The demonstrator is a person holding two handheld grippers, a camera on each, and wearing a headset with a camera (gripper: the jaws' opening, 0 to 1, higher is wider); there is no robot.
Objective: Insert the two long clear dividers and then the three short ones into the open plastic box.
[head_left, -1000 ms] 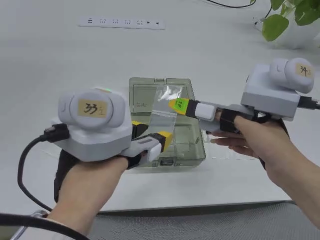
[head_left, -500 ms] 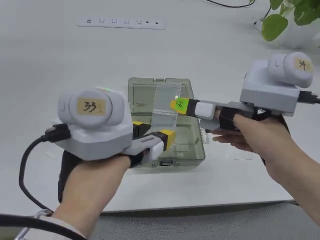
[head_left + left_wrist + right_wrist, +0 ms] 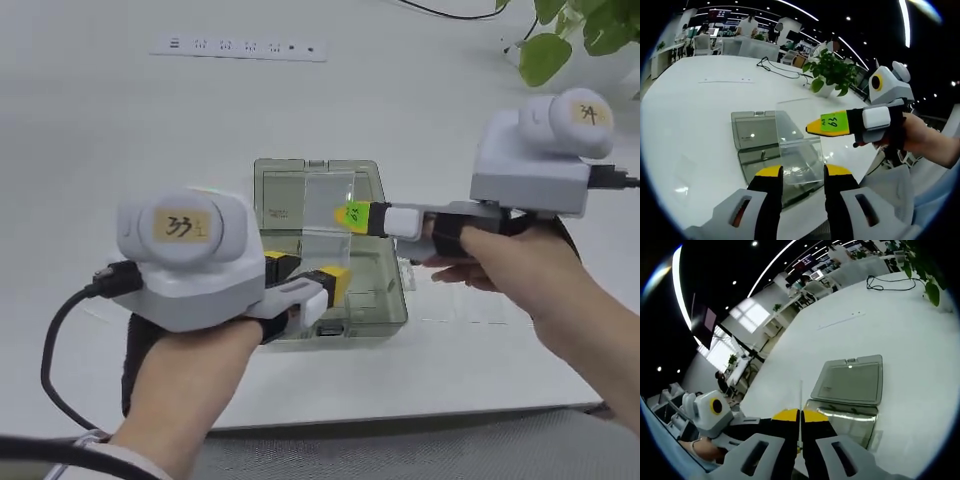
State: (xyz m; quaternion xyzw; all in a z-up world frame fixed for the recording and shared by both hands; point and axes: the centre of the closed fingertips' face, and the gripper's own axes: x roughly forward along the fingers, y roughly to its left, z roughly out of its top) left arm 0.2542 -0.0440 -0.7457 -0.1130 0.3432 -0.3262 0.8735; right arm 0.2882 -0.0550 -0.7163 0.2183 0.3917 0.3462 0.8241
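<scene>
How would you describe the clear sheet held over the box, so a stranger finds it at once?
On the white table lies an open green-tinted box. Above it, the right gripper pinches a clear divider. It alone is colourless and held in the air; the tinted lid lies flat.

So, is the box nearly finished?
Not yet. Nothing looks slotted into the box. The right hand-held gripper pinches one clear divider above it; the left hand-held gripper is open at its front. Slotting this one and the others is left.
</scene>
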